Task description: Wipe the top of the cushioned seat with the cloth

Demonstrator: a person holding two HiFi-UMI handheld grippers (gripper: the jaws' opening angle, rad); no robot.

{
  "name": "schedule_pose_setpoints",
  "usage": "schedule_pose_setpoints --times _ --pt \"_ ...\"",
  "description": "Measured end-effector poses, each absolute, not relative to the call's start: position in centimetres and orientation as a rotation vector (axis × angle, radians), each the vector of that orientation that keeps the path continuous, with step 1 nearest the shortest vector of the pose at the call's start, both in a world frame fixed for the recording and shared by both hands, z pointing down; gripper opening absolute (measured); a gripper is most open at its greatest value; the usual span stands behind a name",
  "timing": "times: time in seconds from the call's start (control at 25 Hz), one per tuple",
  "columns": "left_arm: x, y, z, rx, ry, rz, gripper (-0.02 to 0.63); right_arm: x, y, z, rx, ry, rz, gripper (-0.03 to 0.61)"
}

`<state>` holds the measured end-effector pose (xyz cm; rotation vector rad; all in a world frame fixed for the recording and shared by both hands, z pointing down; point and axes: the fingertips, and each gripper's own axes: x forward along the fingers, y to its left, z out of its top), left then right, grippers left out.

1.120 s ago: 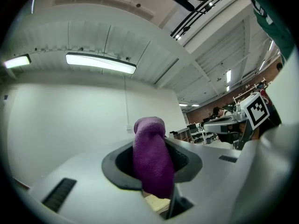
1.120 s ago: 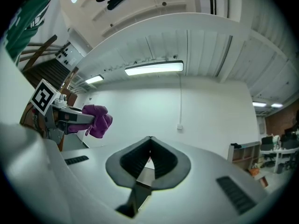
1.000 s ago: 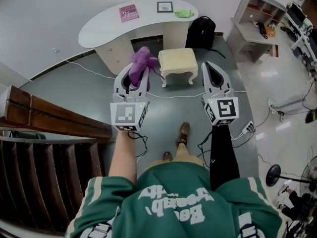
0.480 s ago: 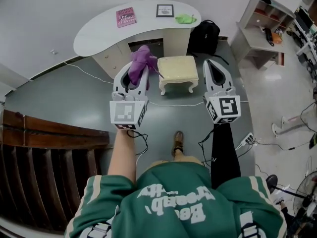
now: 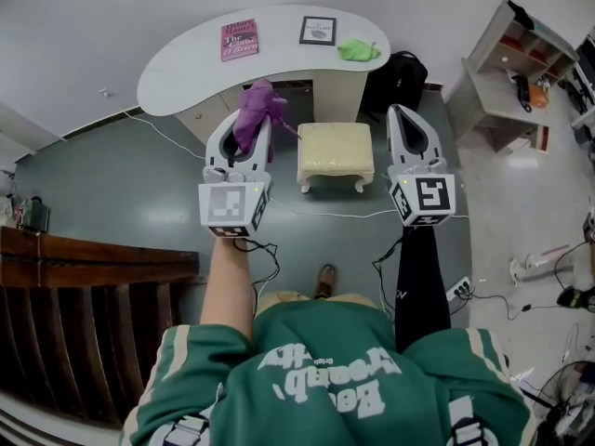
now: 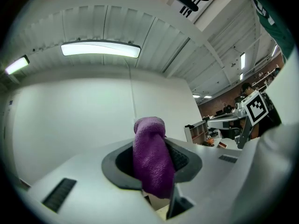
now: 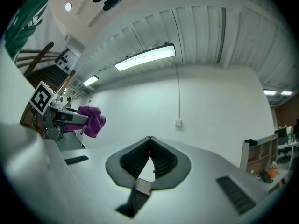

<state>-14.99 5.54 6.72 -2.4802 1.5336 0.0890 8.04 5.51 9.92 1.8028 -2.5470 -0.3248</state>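
The cushioned seat (image 5: 335, 149) is a small cream stool with curved white legs, standing on the grey floor in front of the white desk. My left gripper (image 5: 244, 126) is held to the left of the stool, shut on a purple cloth (image 5: 255, 111) that bunches out past its tips; the cloth (image 6: 152, 160) fills the jaws in the left gripper view. My right gripper (image 5: 404, 117) hangs to the right of the stool, shut with nothing in it. In the right gripper view the tips (image 7: 150, 139) meet, and the cloth (image 7: 91, 119) shows at the left.
A curved white desk (image 5: 186, 68) stands behind the stool with a pink book (image 5: 239, 39), a framed picture (image 5: 317, 30) and a green item (image 5: 359, 51) on it. A black backpack (image 5: 400, 80) sits right of the desk. A white shelf unit (image 5: 521, 63) is at right. Cables cross the floor.
The person has stepped closer to the stool. Both grippers now flank it, one on each side, with the cloth still held in the left one.
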Motion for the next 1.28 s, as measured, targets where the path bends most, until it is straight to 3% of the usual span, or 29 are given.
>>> schedule_pose_setpoints --times 0.48,1.28 --pt "-13.2 -1.0 8.0 -2.498 1.534 0.066 0.126 10.2 -0.2 11.8 1.817 -2.529 -0.273 0.008" --pt "-9.3 -21.7 11.7 -2.677 1.281 0.108 0.126 12.1 -16.8 15.1 1.936 -2.233 -0.24 0.008"
